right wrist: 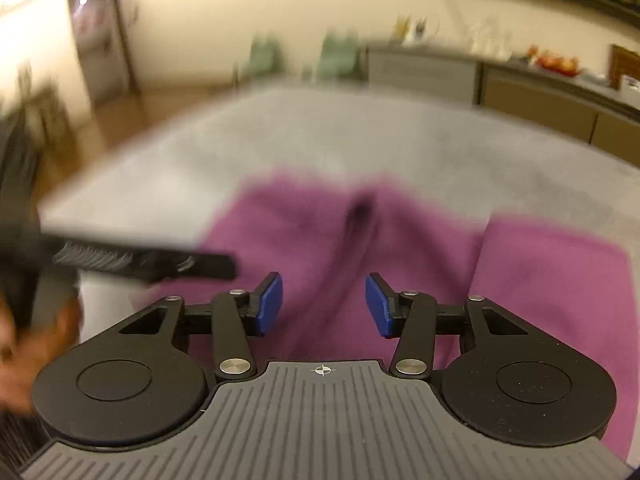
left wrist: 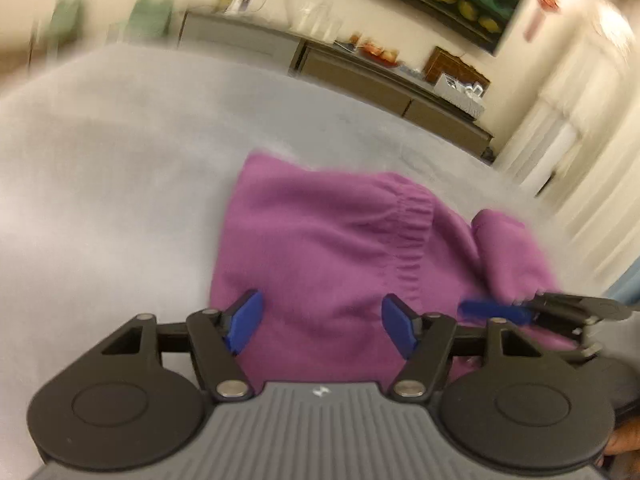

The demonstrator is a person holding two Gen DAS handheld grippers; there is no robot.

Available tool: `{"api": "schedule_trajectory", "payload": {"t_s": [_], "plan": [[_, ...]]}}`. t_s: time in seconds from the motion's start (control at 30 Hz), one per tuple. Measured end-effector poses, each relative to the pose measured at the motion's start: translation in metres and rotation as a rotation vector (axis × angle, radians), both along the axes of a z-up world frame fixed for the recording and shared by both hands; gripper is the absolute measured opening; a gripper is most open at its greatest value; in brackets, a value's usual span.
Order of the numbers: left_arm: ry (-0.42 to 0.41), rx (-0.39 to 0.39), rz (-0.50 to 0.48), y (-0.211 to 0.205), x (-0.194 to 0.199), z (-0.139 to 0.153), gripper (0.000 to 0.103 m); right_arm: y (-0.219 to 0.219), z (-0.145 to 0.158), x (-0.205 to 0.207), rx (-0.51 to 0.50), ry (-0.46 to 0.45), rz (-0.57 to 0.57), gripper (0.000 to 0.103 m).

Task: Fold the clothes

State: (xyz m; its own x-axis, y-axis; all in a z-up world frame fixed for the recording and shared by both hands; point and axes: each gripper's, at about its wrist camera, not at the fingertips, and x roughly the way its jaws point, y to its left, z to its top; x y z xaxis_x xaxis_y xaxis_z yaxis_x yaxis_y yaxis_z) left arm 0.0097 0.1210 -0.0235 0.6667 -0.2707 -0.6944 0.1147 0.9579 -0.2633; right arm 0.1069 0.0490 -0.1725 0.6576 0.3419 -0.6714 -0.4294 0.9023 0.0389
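Note:
A purple knit garment [left wrist: 320, 248] lies partly folded on a grey cloth-covered surface [left wrist: 120, 160], with a ribbed band across its upper right. My left gripper [left wrist: 322, 322] is open and empty, just above the garment's near edge. The right gripper's blue fingers [left wrist: 494, 309] show at the right of the left wrist view, beside a purple fold. In the right wrist view, my right gripper [right wrist: 324, 304] is open and empty over the purple garment [right wrist: 400, 248]. The left gripper's black body [right wrist: 140, 260] shows blurred at the left.
A long grey-brown sideboard [left wrist: 360, 76] with boxes and small items runs behind the grey surface [right wrist: 360, 140]. White curtains [left wrist: 580, 140] hang at the right. Green chairs [right wrist: 340, 56] and a doorway [right wrist: 100, 40] stand at the far side. Both views are motion-blurred.

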Motion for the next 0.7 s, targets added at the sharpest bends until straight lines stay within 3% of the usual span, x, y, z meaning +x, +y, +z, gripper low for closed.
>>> {"api": "schedule_trajectory", "payload": {"t_s": [0.03, 0.07, 0.13, 0.2, 0.23, 0.27, 0.33, 0.43, 0.5, 0.53, 0.6, 0.63, 0.7], "plan": [[-0.004, 0.031, -0.007, -0.005, -0.003, 0.001, 0.071, -0.002, -0.016, 0.006, -0.036, 0.008, -0.007, 0.058], [-0.008, 0.062, -0.014, -0.009, -0.007, 0.001, 0.071, -0.011, -0.023, 0.013, -0.032, 0.026, -0.019, 0.054], [-0.019, 0.094, -0.02, -0.015, -0.012, 0.002, 0.071, -0.039, -0.011, 0.012, 0.047, 0.024, -0.076, 0.055], [-0.023, 0.136, -0.031, -0.02, -0.011, 0.004, 0.072, -0.079, 0.002, 0.01, 0.13, -0.013, -0.176, 0.068], [-0.026, 0.157, -0.036, -0.023, -0.009, 0.005, 0.072, -0.1, 0.004, 0.01, 0.14, -0.035, -0.254, 0.084], [-0.023, 0.163, -0.038, -0.025, -0.01, 0.006, 0.072, -0.121, 0.006, 0.011, 0.15, -0.057, -0.331, 0.093], [-0.011, 0.173, -0.051, -0.031, -0.009, 0.007, 0.072, -0.163, 0.01, 0.012, 0.17, -0.102, -0.485, 0.093], [0.012, 0.188, -0.071, -0.034, -0.002, 0.012, 0.073, -0.172, -0.01, 0.036, 0.167, -0.075, -0.485, 0.094], [-0.001, 0.229, -0.012, -0.035, -0.001, 0.022, 0.071, -0.174, -0.025, 0.053, 0.164, -0.052, -0.47, 0.085], [-0.009, 0.251, 0.021, -0.036, 0.0, 0.027, 0.07, -0.175, -0.033, 0.061, 0.162, -0.04, -0.463, 0.064], [-0.047, 0.293, 0.072, -0.04, 0.0, 0.043, 0.071, -0.178, -0.048, 0.078, 0.159, -0.017, -0.448, 0.044], [-0.069, 0.266, 0.044, -0.049, 0.002, 0.056, 0.073, -0.179, -0.056, 0.087, 0.157, -0.005, -0.441, 0.028], [-0.108, 0.196, -0.027, -0.069, 0.008, 0.083, 0.078, -0.177, -0.06, 0.087, 0.112, -0.033, -0.414, 0.024]]}}
